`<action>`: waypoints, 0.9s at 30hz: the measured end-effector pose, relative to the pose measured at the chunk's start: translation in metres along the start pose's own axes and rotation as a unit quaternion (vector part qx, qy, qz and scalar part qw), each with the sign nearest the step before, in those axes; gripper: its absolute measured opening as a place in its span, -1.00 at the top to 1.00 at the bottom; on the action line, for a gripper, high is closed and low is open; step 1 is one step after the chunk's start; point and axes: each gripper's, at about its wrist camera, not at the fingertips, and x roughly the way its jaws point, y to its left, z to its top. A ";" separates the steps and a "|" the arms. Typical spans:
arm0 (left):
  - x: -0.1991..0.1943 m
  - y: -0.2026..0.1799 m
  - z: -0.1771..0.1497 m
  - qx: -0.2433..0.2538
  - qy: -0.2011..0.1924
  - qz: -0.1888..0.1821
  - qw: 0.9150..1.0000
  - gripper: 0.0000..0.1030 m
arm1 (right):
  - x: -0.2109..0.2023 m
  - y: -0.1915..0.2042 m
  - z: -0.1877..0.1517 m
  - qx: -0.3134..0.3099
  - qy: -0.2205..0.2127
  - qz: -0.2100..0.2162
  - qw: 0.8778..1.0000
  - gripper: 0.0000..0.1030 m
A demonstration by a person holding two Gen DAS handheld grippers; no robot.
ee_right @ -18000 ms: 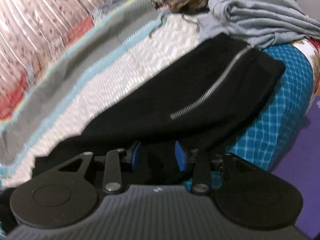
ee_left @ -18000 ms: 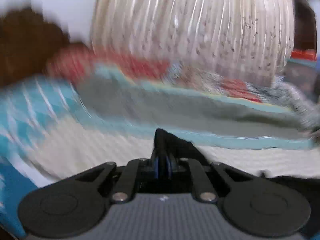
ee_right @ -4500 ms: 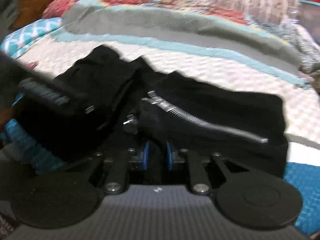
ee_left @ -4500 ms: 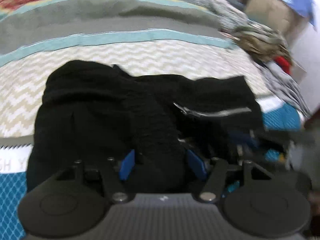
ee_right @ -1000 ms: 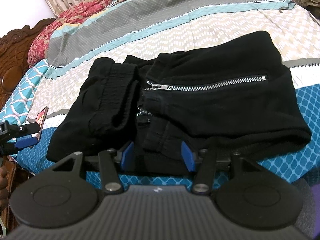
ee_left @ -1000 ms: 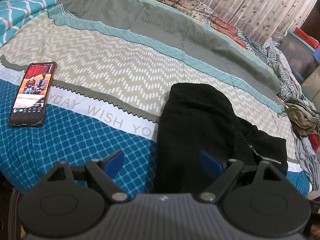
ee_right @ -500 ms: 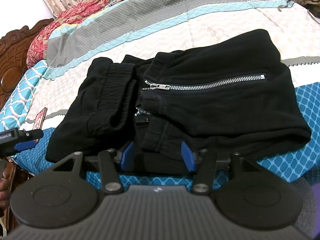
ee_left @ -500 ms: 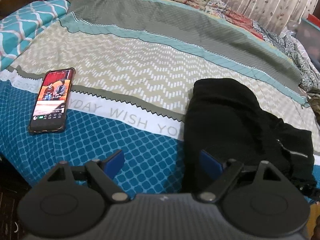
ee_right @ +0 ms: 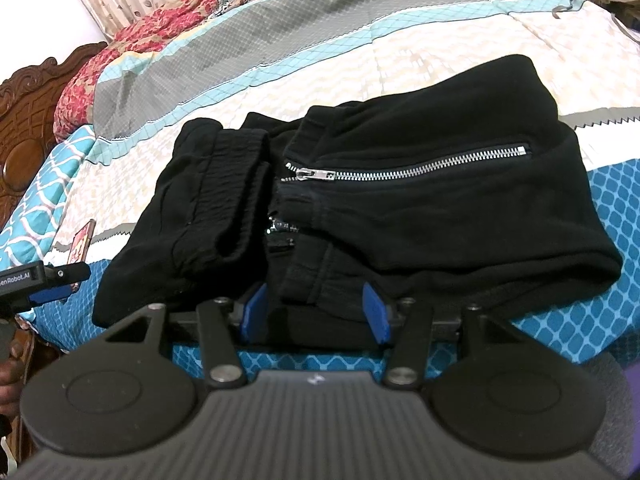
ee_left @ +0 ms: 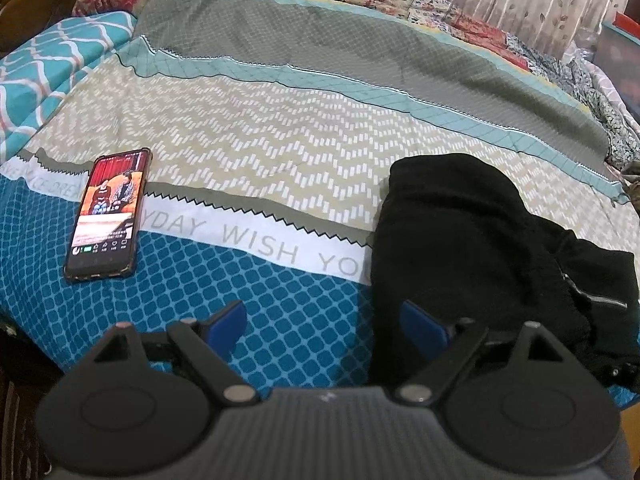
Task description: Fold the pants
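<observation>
Black pants (ee_right: 400, 200) lay folded into a compact bundle on the bed (ee_left: 280, 152), near its front edge, straddling the beige zigzag band and the blue diamond-print band of the bedspread. A silver zipper (ee_right: 404, 166) ran across the top layer; a rolled elastic cuff or waistband sat on the bundle's left part.

Right gripper (ee_right: 316, 312): jaws spread wide, holding nothing, blue pads either side of the bundle's near edge. Whether the pads touched cloth could not be told.

Left gripper (ee_left: 324, 324): jaws spread wide, empty, over the blue diamond band at the front edge, just left of the pants (ee_left: 472, 248). Its right pad was against the dark cloth in view; contact unclear. From the right wrist camera this gripper (ee_right: 48, 284) showed at the far left edge, beside the bed.

A phone (ee_left: 108, 216), screen lit, lay flat towards the front left of the bed, well apart from the pants. A carved wooden headboard (ee_right: 24, 112) stood at the left end.
</observation>
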 end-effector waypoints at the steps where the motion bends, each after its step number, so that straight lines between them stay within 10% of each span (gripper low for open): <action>1: 0.000 -0.001 0.000 0.002 0.000 0.001 1.000 -0.70 | 0.000 0.000 0.000 0.001 0.000 0.001 1.000 -0.08; 20: 0.007 -0.010 0.010 0.020 0.003 0.005 1.000 -0.71 | -0.004 0.002 0.003 -0.016 -0.014 0.012 1.000 -0.07; 27: 0.018 0.009 0.023 -0.053 0.024 -0.115 0.992 -0.81 | -0.003 0.010 0.004 -0.032 -0.022 0.018 0.999 -0.07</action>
